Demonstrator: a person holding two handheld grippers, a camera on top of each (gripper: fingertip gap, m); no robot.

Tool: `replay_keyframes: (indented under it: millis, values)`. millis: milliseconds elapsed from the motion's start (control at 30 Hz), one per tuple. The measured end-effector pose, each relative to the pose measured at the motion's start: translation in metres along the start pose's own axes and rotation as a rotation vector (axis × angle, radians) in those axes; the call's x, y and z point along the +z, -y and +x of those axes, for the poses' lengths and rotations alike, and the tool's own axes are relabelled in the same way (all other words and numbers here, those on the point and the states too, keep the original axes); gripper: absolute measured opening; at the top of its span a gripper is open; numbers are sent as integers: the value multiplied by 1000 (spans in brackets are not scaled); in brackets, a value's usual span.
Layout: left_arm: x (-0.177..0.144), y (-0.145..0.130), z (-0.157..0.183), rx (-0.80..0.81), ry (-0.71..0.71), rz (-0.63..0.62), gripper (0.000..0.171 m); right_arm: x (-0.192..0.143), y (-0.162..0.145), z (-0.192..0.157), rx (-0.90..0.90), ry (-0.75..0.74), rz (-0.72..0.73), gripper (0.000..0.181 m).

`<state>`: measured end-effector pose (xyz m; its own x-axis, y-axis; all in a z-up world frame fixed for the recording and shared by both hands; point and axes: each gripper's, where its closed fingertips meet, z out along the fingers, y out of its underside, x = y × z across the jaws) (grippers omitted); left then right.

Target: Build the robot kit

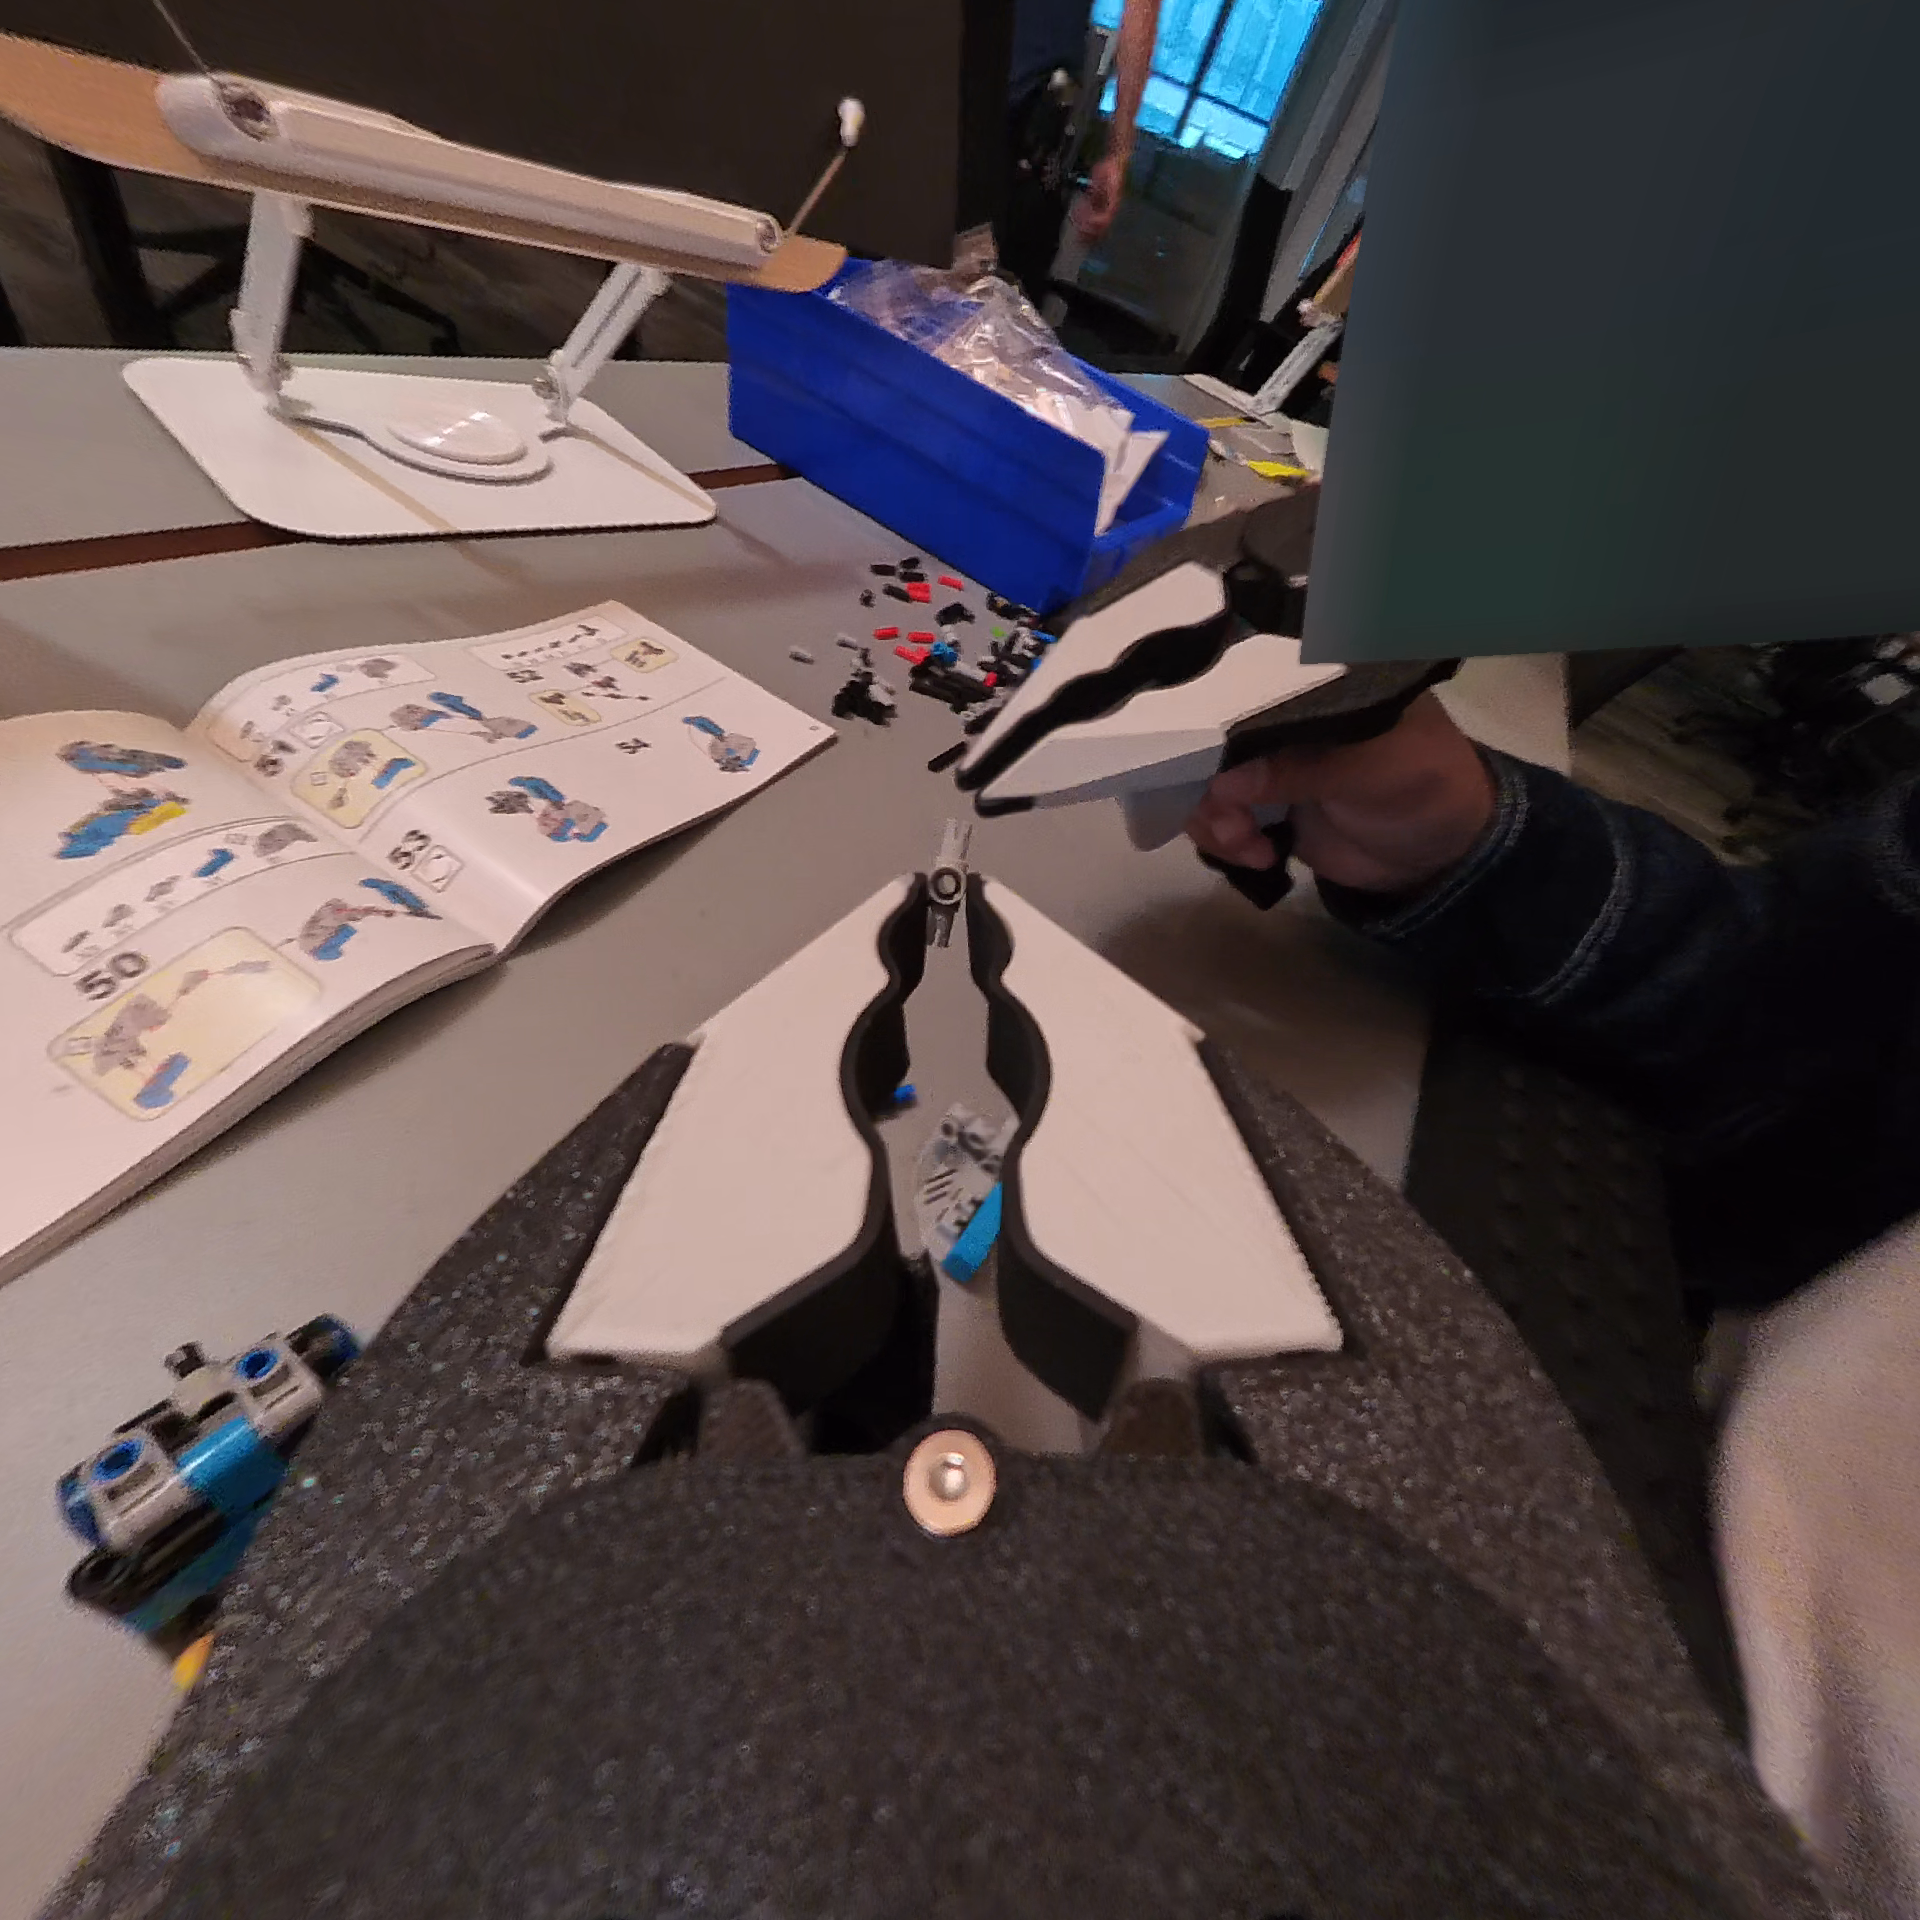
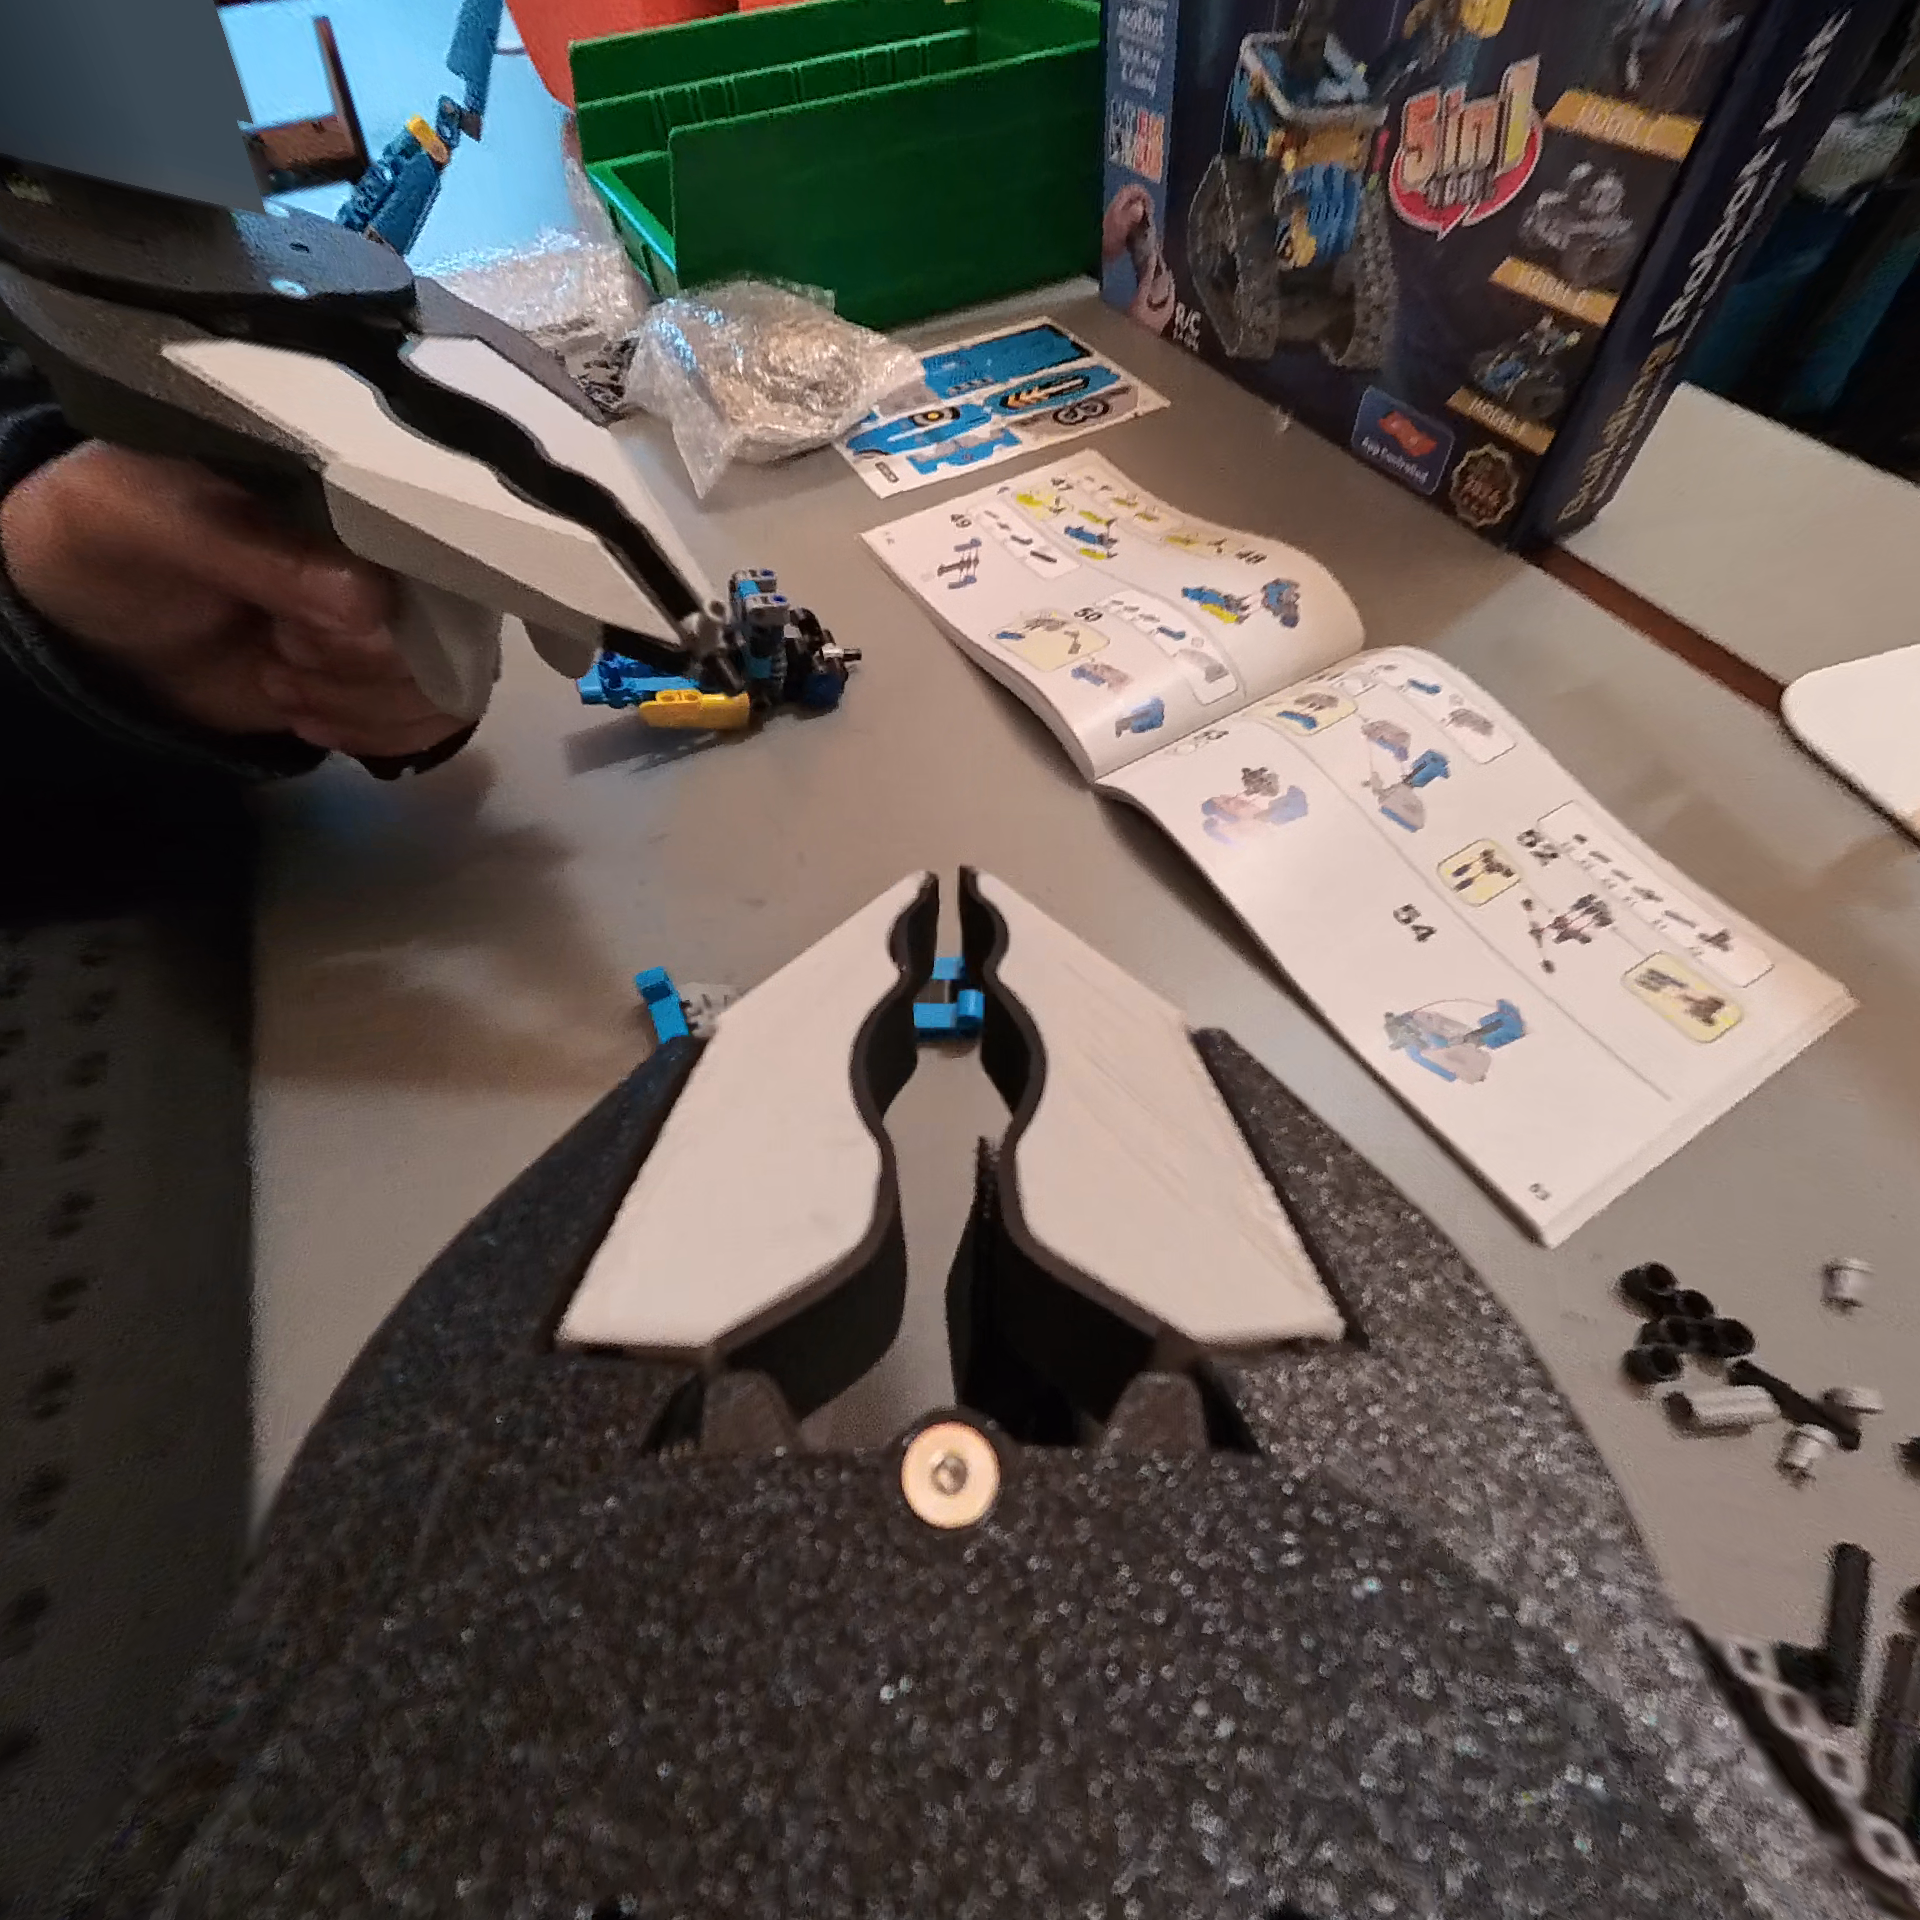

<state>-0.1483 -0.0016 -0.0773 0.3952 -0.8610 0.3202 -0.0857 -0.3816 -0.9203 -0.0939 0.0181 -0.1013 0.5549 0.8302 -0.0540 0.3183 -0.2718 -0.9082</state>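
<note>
grey connector pin (image 1: 947,886) clamped in left gripper (image 1: 943,883) fingers mid-frame; right gripper (image 2: 945,883) fingers nearly together, empty, above small blue piece (image 2: 948,1006) on tabletop (image 2: 935,790).

Printed writing stands on the booklet (image 1: 416,831), box (image 2: 1455,260) (and sticker sheet (image 2: 997,405)).

Grey table (image 2: 935,790), open booklet (image 2: 1351,831), loose pieces (image 1: 935,644), blue bin (image 1: 935,457)

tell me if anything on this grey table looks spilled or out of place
Mostly the heap of small black, red and grey building pieces: it lies strewn loose on the grey table beside the blue plastic bin, not in it. A small blue and grey subassembly lies beneath the right gripper. Nothing looks broken.
</note>
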Motion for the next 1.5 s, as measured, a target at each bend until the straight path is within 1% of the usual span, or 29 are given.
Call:
replay_keyframes:
  millis: [133,300,400,567,867,967,1067,1133,1167,1300,1433,1500]
  values:
    - [2,0,2,-63,-53,0,7,3,-1,-3,115,73,13,8]
    - [3,-2,2,-131,-91,-11,7,5,-7,-2,180,115,3,11]
    - [4,-4,4,-149,-110,-17,7,7,-11,-1,201,131,-6,11]
    - [4,-7,0,-146,-91,-31,7,8,-12,-3,233,157,-6,12]
    - [3,-8,-2,-169,-93,-32,7,8,-13,-5,224,159,-14,12]
    - [5,-12,0,-153,-92,-52,7,8,-11,-10,224,183,-1,12]
    - [8,-18,6,-92,-93,-89,7,5,2,-27,237,290,63,16]
    - [10,-21,13,-37,-105,-110,7,3,10,-38,262,365,103,24]
    - [11,-23,16,-8,-104,-119,7,3,11,-43,272,397,109,24]
    - [14,-29,25,81,-106,-147,7,-1,16,-56,256,470,130,21]
    - [13,-30,39,67,-176,-153,7,0,10,-66,140,465,98,14]
    - [12,-32,43,39,-211,-164,7,-3,8,-73,85,484,83,8]
